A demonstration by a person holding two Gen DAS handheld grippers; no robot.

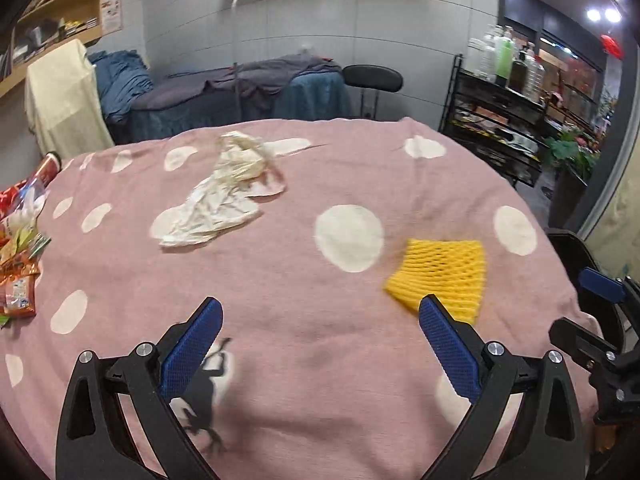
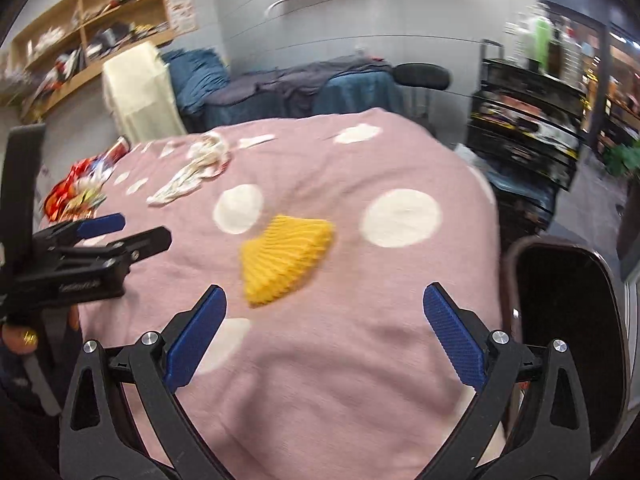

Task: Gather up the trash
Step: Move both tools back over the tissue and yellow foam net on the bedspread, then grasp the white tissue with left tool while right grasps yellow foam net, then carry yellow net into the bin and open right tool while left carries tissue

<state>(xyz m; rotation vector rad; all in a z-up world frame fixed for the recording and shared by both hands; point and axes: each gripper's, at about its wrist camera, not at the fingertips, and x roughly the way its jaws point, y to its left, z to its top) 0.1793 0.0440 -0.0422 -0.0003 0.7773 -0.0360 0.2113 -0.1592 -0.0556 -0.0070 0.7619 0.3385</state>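
A yellow foam fruit net [image 1: 440, 276] lies on the pink dotted tablecloth [image 1: 280, 280]; it also shows in the right wrist view [image 2: 286, 258]. A crumpled white plastic bag [image 1: 218, 196] lies farther back on the left, seen too in the right wrist view [image 2: 192, 172]. Snack wrappers [image 1: 18, 248] are heaped at the left edge, also in the right wrist view [image 2: 76, 196]. My left gripper [image 1: 320, 320] is open and empty above the cloth, with the net by its right finger. My right gripper [image 2: 324, 312] is open and empty just short of the net.
A red can [image 1: 50, 166] lies beyond the wrappers. A dark chair [image 2: 572, 320] stands at the table's right side. Behind the table are a cloth-covered bed [image 1: 240, 96], a black stool [image 1: 372, 78], a black rack with bottles [image 1: 508, 92] and wooden shelves [image 2: 88, 44].
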